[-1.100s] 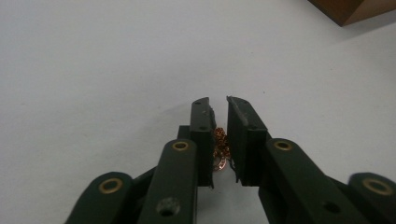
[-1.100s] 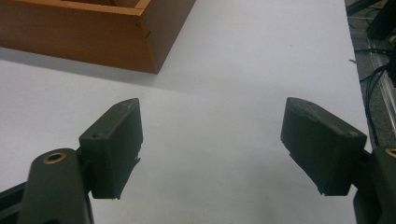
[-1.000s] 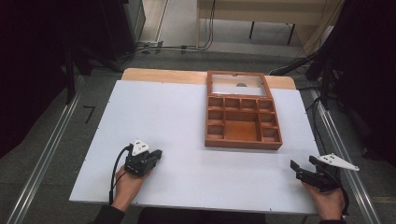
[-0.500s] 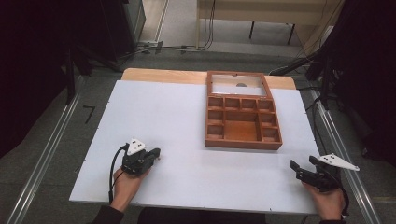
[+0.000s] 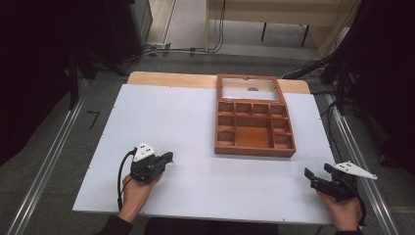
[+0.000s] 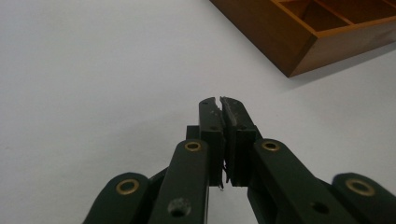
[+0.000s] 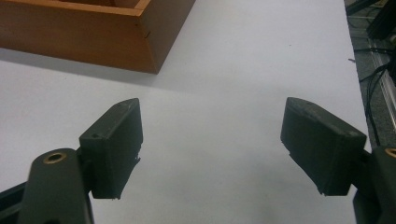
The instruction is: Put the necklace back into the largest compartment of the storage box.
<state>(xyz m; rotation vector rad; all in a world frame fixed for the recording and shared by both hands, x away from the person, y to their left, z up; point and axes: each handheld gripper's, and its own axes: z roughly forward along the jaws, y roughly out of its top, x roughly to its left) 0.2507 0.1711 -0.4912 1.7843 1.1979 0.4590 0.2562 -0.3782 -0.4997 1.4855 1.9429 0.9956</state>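
In the high view, the wooden tray (image 5: pixel 255 147) stands on the white table (image 5: pixel 186 127), a little right of the middle of the frame, in its upper half. It has many small compartments and one bigger compartment in the middle; a pale panel closes its far end. I see nothing inside the compartments.

The left gripper (image 5: pixel 169 157) is in the lower left of the frame, held by the person's left hand (image 5: pixel 136 192), low over the table and well apart from the tray. In the left gripper view its two black jaws are pressed together, with nothing between them, and one corner of the tray (image 6: pixel 299 42) appears in the upper right of that picture.

The right gripper (image 5: pixel 317 172) is in the lower right of the high view, near the table's front edge, held by the right hand (image 5: pixel 346 213). In the right gripper view its jaws stand wide apart, only bare table between them, and the corner of the tray (image 7: pixel 93 37) is in the upper left.
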